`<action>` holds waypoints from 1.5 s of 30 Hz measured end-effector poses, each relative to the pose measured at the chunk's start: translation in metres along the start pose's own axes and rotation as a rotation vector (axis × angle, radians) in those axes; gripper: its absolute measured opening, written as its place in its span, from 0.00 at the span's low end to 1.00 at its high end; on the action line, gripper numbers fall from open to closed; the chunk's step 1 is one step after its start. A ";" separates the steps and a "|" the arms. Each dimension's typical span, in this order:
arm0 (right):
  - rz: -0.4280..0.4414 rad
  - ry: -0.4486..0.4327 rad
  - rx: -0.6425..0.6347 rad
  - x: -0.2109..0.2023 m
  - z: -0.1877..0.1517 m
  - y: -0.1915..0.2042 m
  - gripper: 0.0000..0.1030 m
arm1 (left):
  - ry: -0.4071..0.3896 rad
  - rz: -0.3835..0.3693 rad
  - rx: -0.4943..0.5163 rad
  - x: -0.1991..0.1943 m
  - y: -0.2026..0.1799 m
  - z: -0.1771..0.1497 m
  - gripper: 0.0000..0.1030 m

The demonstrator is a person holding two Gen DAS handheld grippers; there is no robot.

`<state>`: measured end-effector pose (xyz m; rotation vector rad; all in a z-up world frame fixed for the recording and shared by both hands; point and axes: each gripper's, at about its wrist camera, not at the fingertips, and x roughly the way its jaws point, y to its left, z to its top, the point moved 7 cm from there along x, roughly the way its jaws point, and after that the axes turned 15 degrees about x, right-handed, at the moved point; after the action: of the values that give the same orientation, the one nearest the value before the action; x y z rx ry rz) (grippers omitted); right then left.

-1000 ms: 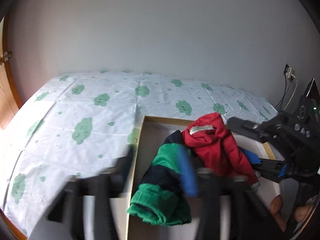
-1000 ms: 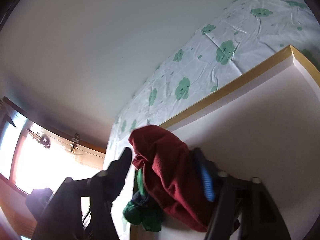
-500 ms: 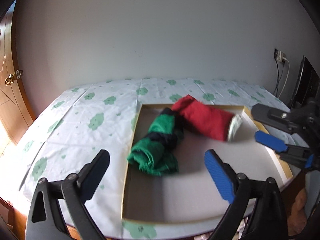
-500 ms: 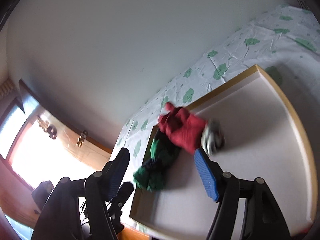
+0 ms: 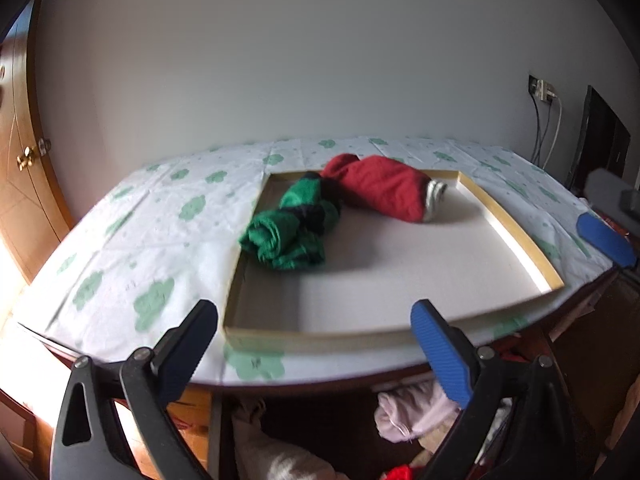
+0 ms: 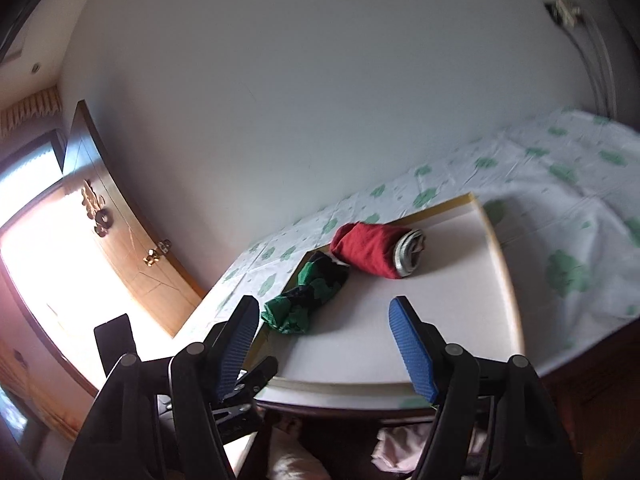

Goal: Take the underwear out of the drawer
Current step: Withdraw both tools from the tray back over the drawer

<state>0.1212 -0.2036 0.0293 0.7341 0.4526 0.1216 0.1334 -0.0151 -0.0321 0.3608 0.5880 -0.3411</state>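
Two rolled pieces of underwear lie in a shallow white tray (image 5: 508, 224) on the table: a green-and-black striped one (image 5: 292, 228) at its left rim and a red one (image 5: 380, 192) with a grey waistband behind it. My left gripper (image 5: 316, 344) hangs open and empty over the table's front edge. Open and empty too, my right gripper (image 6: 324, 344) points at the same tray (image 6: 500, 256), with the striped roll (image 6: 308, 292) and the red roll (image 6: 372, 250) ahead of it. Below the table edge the open drawer shows a pink garment (image 5: 412, 412) and other clothes.
A white cloth with green prints (image 5: 160, 220) covers the table. A wooden door (image 5: 24, 184) stands at the left. On the right are a wall socket with cables (image 5: 544, 92) and a dark screen (image 5: 600, 140). One finger of the left gripper (image 6: 256, 376) shows in the right wrist view.
A second ago each gripper had a garment between its fingers over the tray. Both garments now lie in the tray, and both grippers have drawn back to the table's front edge.
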 end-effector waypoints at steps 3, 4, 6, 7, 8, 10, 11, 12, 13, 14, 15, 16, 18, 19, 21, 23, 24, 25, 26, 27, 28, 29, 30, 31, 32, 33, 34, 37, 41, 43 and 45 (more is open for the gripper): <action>-0.019 -0.042 -0.048 -0.021 -0.006 -0.002 0.68 | 0.016 -0.004 0.001 -0.003 -0.006 -0.013 0.96; -0.029 -0.049 -0.056 -0.026 -0.007 -0.003 0.68 | 0.018 -0.003 0.006 -0.003 -0.007 -0.017 0.96; -0.037 -0.053 -0.069 -0.036 -0.011 -0.007 0.68 | 0.024 -0.005 0.010 -0.005 -0.010 -0.024 0.96; -0.041 -0.053 -0.076 -0.039 -0.012 -0.008 0.68 | 0.026 -0.006 0.012 -0.006 -0.011 -0.027 0.96; -0.050 -0.054 -0.085 -0.042 -0.014 -0.010 0.68 | 0.028 -0.005 0.013 -0.007 -0.012 -0.030 0.96; -0.057 -0.059 -0.084 -0.050 -0.017 -0.016 0.68 | 0.032 0.002 0.020 -0.009 -0.014 -0.035 0.96; -0.059 -0.059 -0.081 -0.053 -0.018 -0.019 0.68 | 0.032 0.000 0.026 -0.010 -0.015 -0.038 0.96; -0.064 -0.058 -0.078 -0.057 -0.019 -0.023 0.68 | 0.032 -0.003 0.033 -0.012 -0.016 -0.041 0.96; -0.072 -0.058 -0.080 -0.061 -0.021 -0.026 0.68 | 0.033 -0.006 0.037 -0.013 -0.018 -0.043 0.96; -0.077 -0.057 -0.083 -0.064 -0.022 -0.029 0.68 | 0.034 -0.010 0.037 -0.014 -0.019 -0.046 0.96; -0.081 -0.056 -0.088 -0.068 -0.024 -0.031 0.68 | 0.035 -0.017 0.036 -0.014 -0.020 -0.049 0.96; -0.087 -0.056 -0.093 -0.070 -0.025 -0.033 0.68 | 0.038 -0.025 0.036 -0.014 -0.022 -0.051 0.96; -0.102 -0.051 -0.105 -0.075 -0.027 -0.039 0.68 | 0.046 -0.034 0.043 -0.013 -0.026 -0.057 0.96; -0.106 -0.047 -0.109 -0.076 -0.028 -0.041 0.68 | 0.052 -0.036 0.051 -0.011 -0.028 -0.060 0.96; -0.111 -0.033 -0.111 -0.079 -0.032 -0.047 0.68 | 0.065 -0.039 0.063 -0.009 -0.031 -0.064 0.96; -0.119 -0.025 -0.110 -0.083 -0.035 -0.051 0.68 | 0.070 -0.048 0.066 -0.009 -0.034 -0.067 0.96; -0.119 -0.028 -0.108 -0.088 -0.035 -0.052 0.68 | 0.069 -0.054 0.066 -0.009 -0.035 -0.068 0.96; -0.119 -0.031 -0.109 -0.093 -0.034 -0.053 0.68 | 0.067 -0.060 0.067 -0.010 -0.036 -0.068 0.96; -0.121 -0.039 -0.115 -0.100 -0.032 -0.052 0.68 | 0.065 -0.062 0.067 -0.011 -0.036 -0.068 0.96; -0.123 -0.049 -0.121 -0.107 -0.030 -0.051 0.68 | 0.061 -0.064 0.069 -0.012 -0.037 -0.068 0.96; -0.127 -0.069 -0.128 -0.117 -0.025 -0.049 0.68 | 0.059 -0.065 0.071 -0.013 -0.037 -0.067 0.96; -0.128 -0.088 -0.132 -0.125 -0.020 -0.047 0.68 | 0.056 -0.065 0.071 -0.014 -0.038 -0.066 0.96; -0.130 -0.113 -0.142 -0.135 -0.014 -0.044 0.68 | 0.052 -0.065 0.071 -0.016 -0.038 -0.065 0.96; -0.133 -0.129 -0.149 -0.142 -0.009 -0.041 0.68 | 0.049 -0.066 0.071 -0.018 -0.039 -0.065 0.96; -0.137 -0.154 -0.161 -0.152 -0.002 -0.037 0.68 | 0.045 -0.068 0.073 -0.019 -0.039 -0.064 0.96; -0.136 -0.183 -0.171 -0.163 0.005 -0.033 0.68 | 0.040 -0.068 0.078 -0.022 -0.040 -0.062 0.96; -0.133 -0.206 -0.178 -0.172 0.010 -0.029 0.68 | 0.035 -0.065 0.083 -0.025 -0.040 -0.061 0.96; -0.129 -0.280 -0.199 -0.201 0.026 -0.017 0.68 | 0.017 -0.060 0.092 -0.031 -0.040 -0.058 0.96; -0.124 -0.291 -0.221 -0.210 0.028 -0.010 0.68 | 0.027 -0.066 0.083 -0.029 -0.040 -0.059 0.96; -0.141 -0.245 -0.224 -0.194 0.019 -0.016 0.68 | 0.030 -0.065 0.091 -0.029 -0.043 -0.061 0.96; -0.147 -0.194 -0.208 -0.176 0.009 -0.026 0.68 | 0.031 -0.064 0.103 -0.028 -0.044 -0.062 0.96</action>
<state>-0.0343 -0.2744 0.0807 0.5001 0.3019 -0.0406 0.0639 -0.0221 -0.0739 0.4474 0.6144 -0.4285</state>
